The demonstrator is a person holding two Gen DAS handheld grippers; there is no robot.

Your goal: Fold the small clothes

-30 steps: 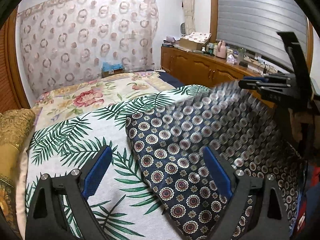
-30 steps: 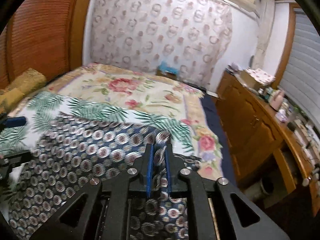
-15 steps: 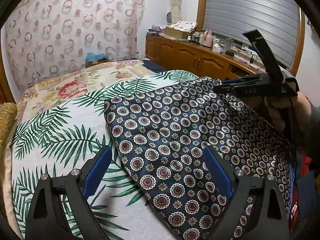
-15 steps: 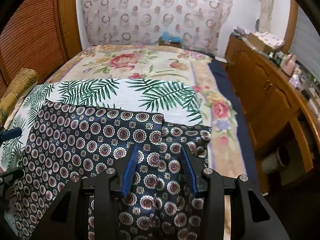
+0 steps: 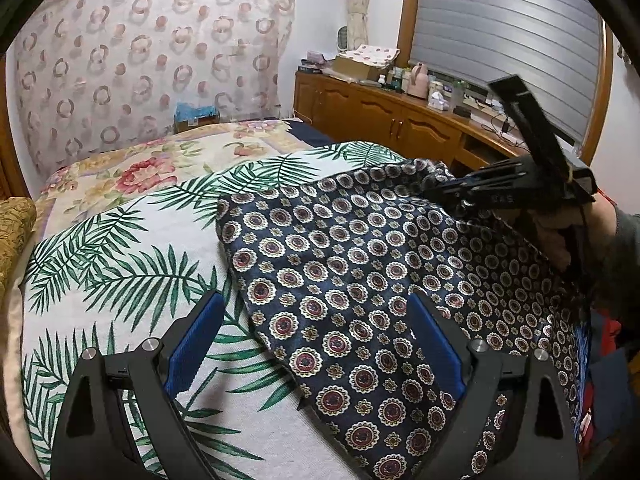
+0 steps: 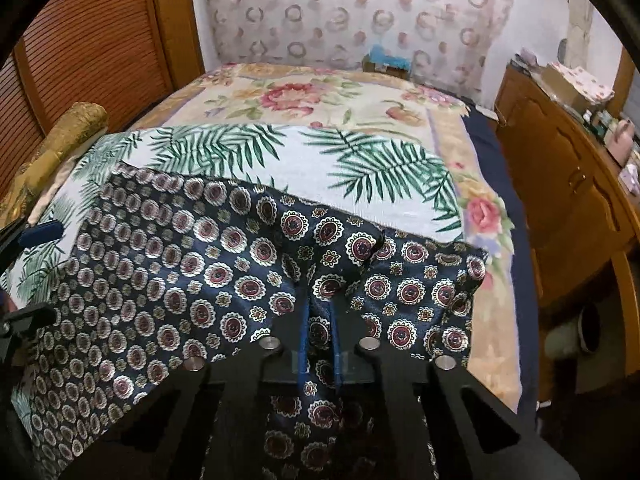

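A navy garment with round medallion print (image 5: 352,280) lies spread on the palm-leaf cloth (image 5: 120,256) on the bed; it also shows in the right wrist view (image 6: 224,272). My left gripper (image 5: 312,344) is open and empty, hovering over the garment's near left edge. My right gripper (image 6: 319,320) is shut on a fold of the garment near its right edge and lifts it slightly. In the left wrist view the right gripper (image 5: 440,192) shows at the garment's far right corner.
A floral bedspread (image 6: 320,96) covers the far part of the bed. A gold bolster (image 6: 60,136) lies at the left edge. Wooden cabinets (image 5: 400,120) with clutter on top line the right side. A patterned curtain (image 5: 140,64) hangs behind.
My right gripper opened half a second ago and has now shut again on a fold of the garment. The left gripper stayed open over the garment's left edge.
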